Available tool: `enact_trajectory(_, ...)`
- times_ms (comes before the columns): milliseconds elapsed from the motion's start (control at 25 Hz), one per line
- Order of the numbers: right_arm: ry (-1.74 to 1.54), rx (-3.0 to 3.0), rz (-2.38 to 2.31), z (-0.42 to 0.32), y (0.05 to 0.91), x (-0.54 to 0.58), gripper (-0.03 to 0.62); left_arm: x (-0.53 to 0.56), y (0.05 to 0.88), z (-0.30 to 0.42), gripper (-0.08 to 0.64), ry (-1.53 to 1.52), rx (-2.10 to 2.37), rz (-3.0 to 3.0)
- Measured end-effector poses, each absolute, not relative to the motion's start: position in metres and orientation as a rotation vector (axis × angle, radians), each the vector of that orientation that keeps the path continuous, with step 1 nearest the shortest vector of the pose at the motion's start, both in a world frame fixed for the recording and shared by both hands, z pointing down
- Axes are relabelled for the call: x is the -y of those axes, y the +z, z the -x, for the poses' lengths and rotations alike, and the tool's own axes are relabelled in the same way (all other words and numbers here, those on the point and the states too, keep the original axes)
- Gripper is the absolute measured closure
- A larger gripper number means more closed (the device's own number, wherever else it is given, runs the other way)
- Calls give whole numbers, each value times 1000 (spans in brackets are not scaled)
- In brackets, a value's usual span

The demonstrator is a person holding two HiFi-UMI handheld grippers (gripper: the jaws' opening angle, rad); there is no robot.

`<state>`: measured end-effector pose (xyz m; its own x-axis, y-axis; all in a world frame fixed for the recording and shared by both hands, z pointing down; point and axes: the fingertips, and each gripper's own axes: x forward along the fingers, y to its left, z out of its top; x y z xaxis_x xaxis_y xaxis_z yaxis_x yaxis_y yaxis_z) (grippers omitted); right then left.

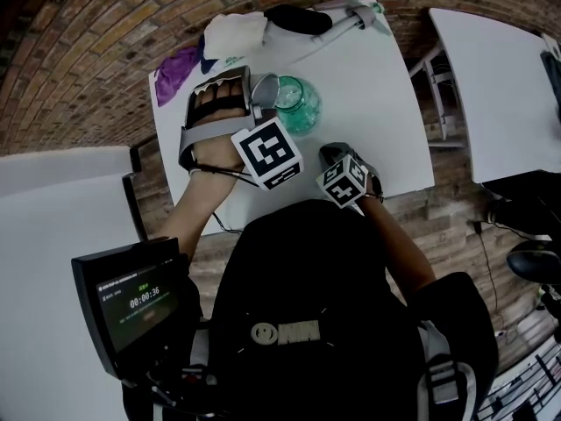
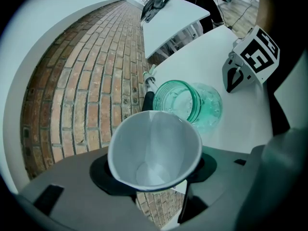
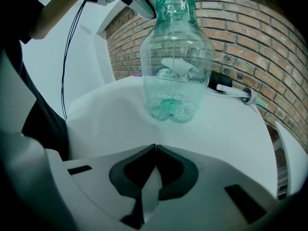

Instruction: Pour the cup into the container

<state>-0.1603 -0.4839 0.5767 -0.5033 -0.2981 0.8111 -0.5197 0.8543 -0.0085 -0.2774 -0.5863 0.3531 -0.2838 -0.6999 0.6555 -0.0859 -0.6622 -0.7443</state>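
A white paper cup (image 2: 154, 150) sits between the jaws of my left gripper (image 2: 154, 174), which is shut on it. The cup is tipped with its mouth towards the camera, and its inside looks white and bare. Just beyond it a clear green bottle (image 2: 185, 102) stands upright on the white table (image 1: 368, 103). From the head view, the cup (image 1: 266, 90) is at the bottle (image 1: 298, 105)'s left side, near its neck. My right gripper (image 3: 154, 150) is shut with nothing in it, low over the table in front of the bottle (image 3: 177, 57).
At the table's far edge lie a purple cloth (image 1: 175, 70), a white cloth (image 1: 235, 33), a black object (image 1: 298, 17) and a black-handled tool (image 3: 231, 88). A second white table (image 1: 491, 86) stands to the right. A small screen (image 1: 131, 301) is at lower left. The floor is brick.
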Motion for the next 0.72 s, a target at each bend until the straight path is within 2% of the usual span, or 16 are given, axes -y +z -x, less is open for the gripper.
enact_trajectory(720, 315, 2139, -591, 160, 577, 484, 584, 585, 353, 277, 270, -2013, -970, 1512)
